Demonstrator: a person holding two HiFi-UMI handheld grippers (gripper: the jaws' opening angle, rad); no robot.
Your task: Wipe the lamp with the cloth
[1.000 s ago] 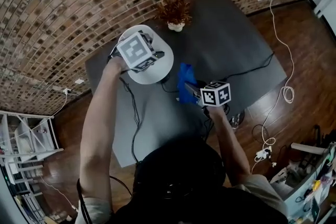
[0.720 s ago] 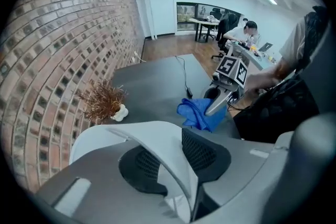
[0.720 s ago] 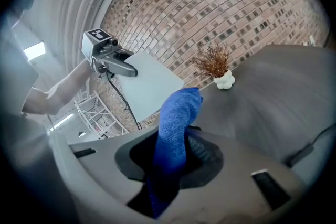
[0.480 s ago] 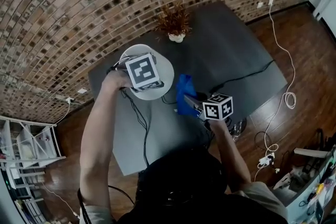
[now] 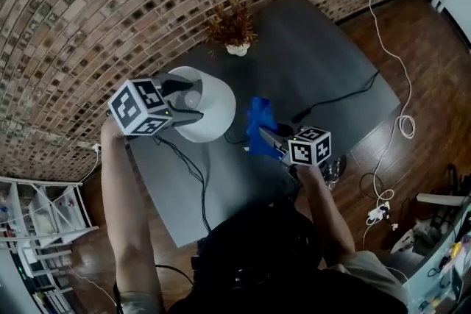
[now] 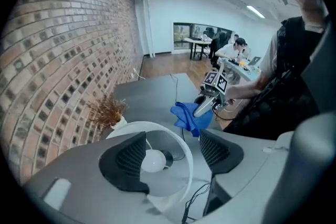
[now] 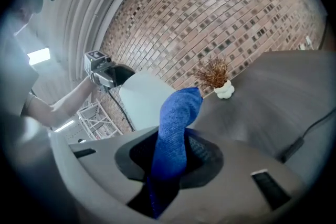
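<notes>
The lamp (image 5: 208,109) stands on the dark table (image 5: 309,48), its white shade seen from above. My left gripper (image 5: 190,101) hovers over the shade's left rim. In the left gripper view its jaws are opening wide above the shade (image 6: 181,141) and bulb (image 6: 154,160), and the pads press on nothing. Right of the lamp, my right gripper (image 5: 266,134) is shut on the blue cloth (image 5: 259,121), which hangs from it. In the right gripper view the cloth (image 7: 176,123) rises between the jaws, with the lamp shade (image 7: 144,99) behind it.
A small white pot with a dried plant (image 5: 232,27) sits at the table's far edge by the brick wall. Black cables (image 5: 335,99) run over the table. A white cord (image 5: 401,125) lies on the wood floor at right. A shelf (image 5: 37,209) stands at lower left.
My left gripper has let go of the shade, lifted and drawn back to the left with its jaws spread. My right gripper has risen a little with the cloth.
</notes>
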